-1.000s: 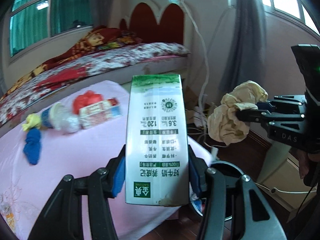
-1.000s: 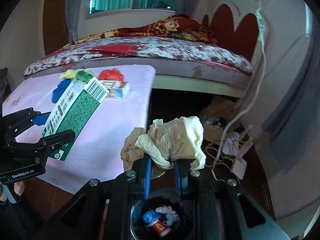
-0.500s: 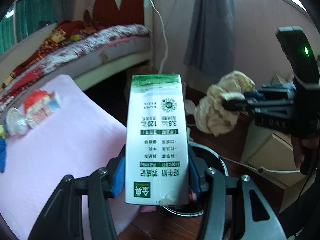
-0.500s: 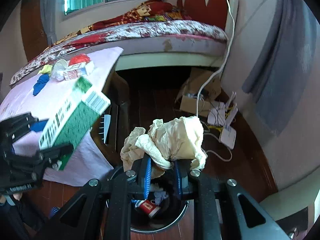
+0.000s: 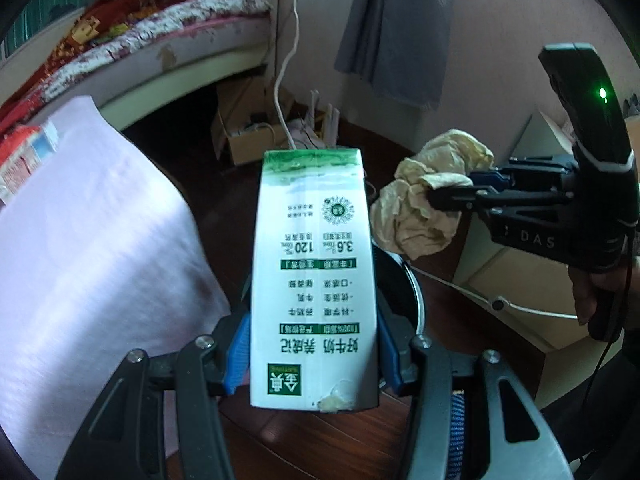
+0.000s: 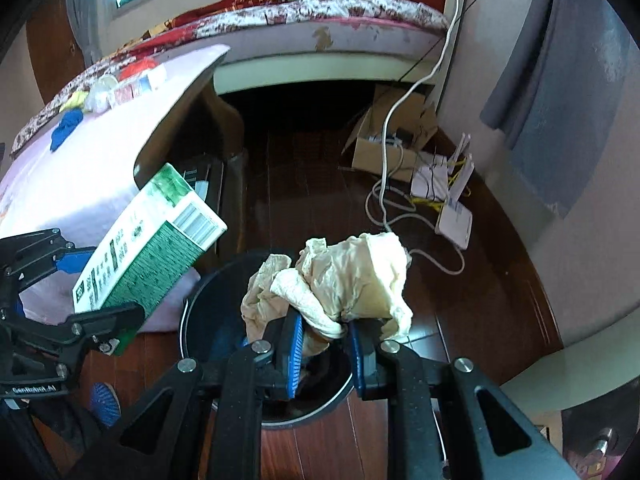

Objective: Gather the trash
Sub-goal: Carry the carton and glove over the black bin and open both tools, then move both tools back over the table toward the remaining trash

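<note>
Jaws clamped: left gripper [image 5: 312, 344] grips the milk carton [image 5: 314, 276], right gripper [image 6: 326, 346] pinches crumpled paper [image 6: 344, 276].

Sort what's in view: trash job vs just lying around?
Job:
- milk carton, clamped in left gripper
- crumpled paper wad, clamped in right gripper
- trash bin below both
- wrappers on the pink table

Lying about:
- bed
- cardboard box
- white cable
- router
- curtain
</note>
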`<state>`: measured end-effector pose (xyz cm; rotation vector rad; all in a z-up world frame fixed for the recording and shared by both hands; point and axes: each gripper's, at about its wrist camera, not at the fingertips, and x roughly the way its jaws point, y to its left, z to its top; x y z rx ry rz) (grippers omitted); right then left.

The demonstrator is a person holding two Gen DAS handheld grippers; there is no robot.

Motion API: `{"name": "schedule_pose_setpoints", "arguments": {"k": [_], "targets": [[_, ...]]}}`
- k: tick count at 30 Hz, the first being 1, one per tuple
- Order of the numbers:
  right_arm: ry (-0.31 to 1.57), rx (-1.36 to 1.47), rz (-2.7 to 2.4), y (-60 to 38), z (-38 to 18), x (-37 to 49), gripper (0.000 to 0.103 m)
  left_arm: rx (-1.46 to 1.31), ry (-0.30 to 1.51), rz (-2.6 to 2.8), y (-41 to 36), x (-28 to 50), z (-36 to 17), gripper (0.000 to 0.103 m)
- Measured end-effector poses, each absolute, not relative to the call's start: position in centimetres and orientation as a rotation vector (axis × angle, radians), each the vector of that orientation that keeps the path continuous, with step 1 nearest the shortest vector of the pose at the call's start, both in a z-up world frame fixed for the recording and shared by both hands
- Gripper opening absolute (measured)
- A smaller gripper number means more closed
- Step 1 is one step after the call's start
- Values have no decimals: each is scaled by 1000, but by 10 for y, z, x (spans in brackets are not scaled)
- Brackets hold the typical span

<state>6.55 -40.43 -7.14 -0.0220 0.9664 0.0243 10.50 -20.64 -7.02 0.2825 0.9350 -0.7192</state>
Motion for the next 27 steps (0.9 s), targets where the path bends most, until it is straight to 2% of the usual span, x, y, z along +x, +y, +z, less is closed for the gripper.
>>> {"name": "schedule_pose_setpoints", "arguments": {"k": [15,16,17,18,19,27], "targets": [[1105,-14,121,-394,-128,76,24,288,1153,-698,-220,121,-134,56],[1123,-14,140,-391,-133,79,36,283,1165,-693,-221,121,-137,57],[1140,-24,139,-389,-137,82,49,280,1176,-676,-220,122,-140,70],[1150,-56,106,-387,-142,84,82,276,1177,-655,-219,122,-142,84],[1144,-76,76,-388,-145,85,95,277,1171,-646,-218,121,-142,87],[1177,-21,-21,-413,-152,89,103,297,1156,-554,-205,126,-143,92]]}}
